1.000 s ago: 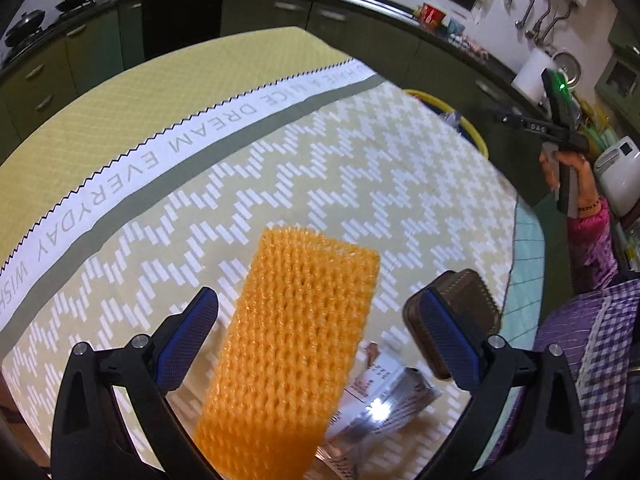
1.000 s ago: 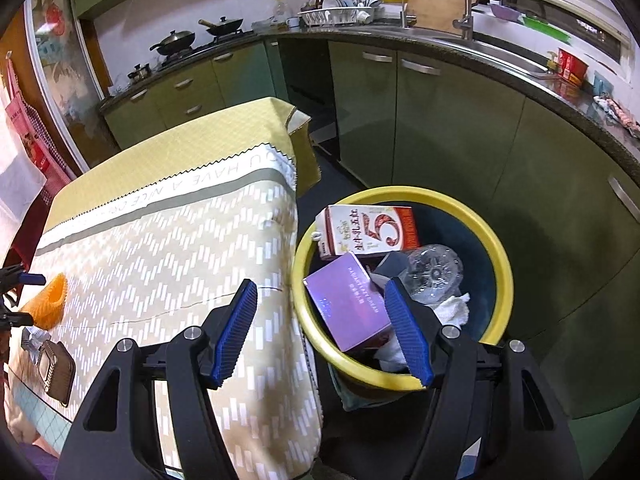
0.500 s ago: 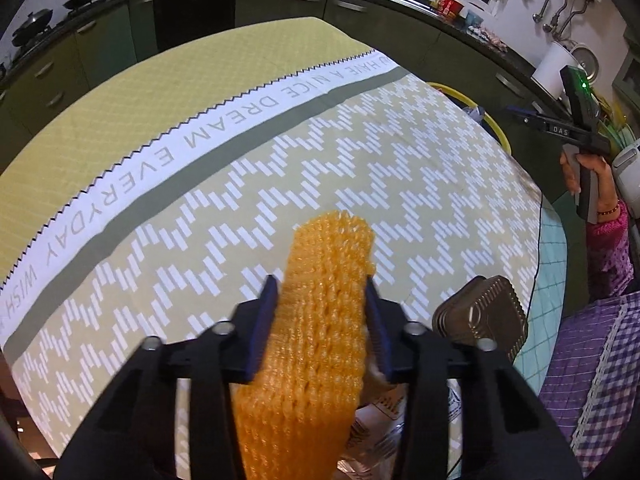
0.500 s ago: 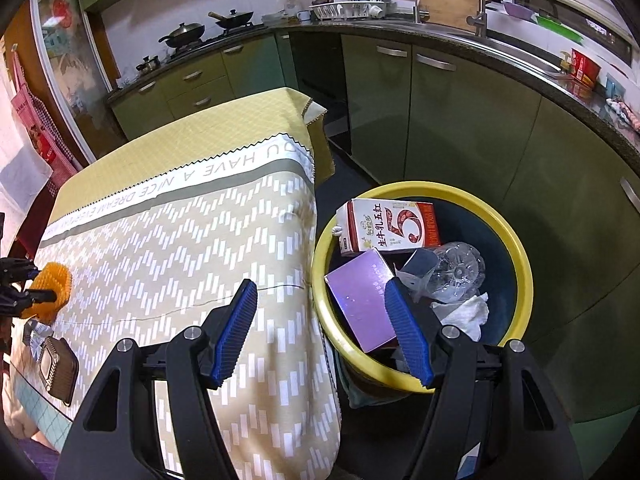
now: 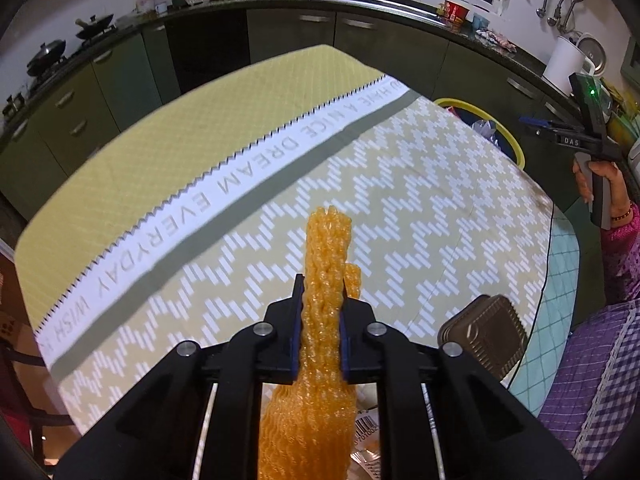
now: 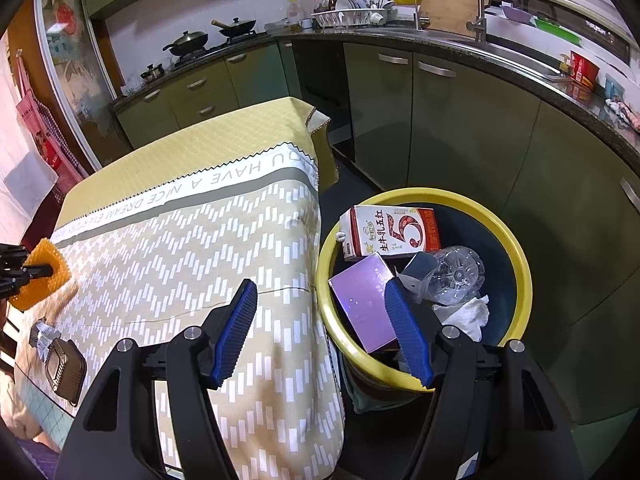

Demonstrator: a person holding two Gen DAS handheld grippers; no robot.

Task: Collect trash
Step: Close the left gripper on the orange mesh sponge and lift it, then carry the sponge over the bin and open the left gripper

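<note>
My left gripper [image 5: 320, 300] is shut on an orange foam net sleeve [image 5: 326, 256] and holds it above the patterned tablecloth [image 5: 420, 200]. The sleeve is squeezed narrow between the blue pads. It also shows far left in the right wrist view [image 6: 40, 276]. My right gripper [image 6: 324, 304] is open and empty, hovering over the gap between the table edge and a yellow-rimmed trash bin [image 6: 520, 256]. The bin holds a milk carton [image 6: 392, 232], a purple box [image 6: 360, 300], a clear bottle [image 6: 456, 276] and tissue.
A dark ribbed plastic tray [image 5: 484, 336] and a shiny wrapper [image 5: 368, 440] lie on the table near the left gripper. Green kitchen cabinets [image 6: 448, 128] curve behind the bin. The person's right hand and gripper [image 5: 592, 152] show at the far right.
The left gripper closed fully on the orange foam sleeve and lifted it off the table. The right gripper drifted slightly back from the bin, still open.
</note>
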